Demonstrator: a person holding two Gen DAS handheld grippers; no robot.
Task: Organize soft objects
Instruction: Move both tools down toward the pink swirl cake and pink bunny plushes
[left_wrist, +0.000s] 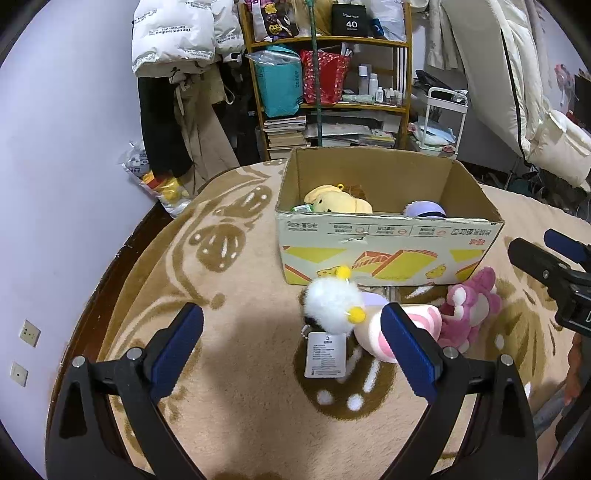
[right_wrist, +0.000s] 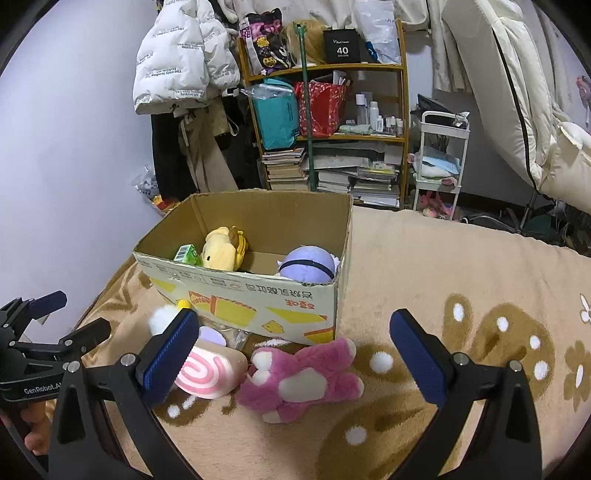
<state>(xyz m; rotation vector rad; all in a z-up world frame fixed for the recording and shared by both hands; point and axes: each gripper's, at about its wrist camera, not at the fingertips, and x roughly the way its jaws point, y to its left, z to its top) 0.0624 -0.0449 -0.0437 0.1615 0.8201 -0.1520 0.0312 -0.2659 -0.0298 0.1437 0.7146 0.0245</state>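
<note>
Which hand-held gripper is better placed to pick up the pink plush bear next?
Right. The pink plush bear lies between the open fingers of the right hand-held gripper, in front of the cardboard box. The left hand-held gripper, also open, faces the white fluffy pom-pom toy instead.

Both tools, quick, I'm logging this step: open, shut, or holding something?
Left tool: open, holding nothing, aimed at the white fluffy toy.
Right tool: open, holding nothing, above the pink plush.
</note>
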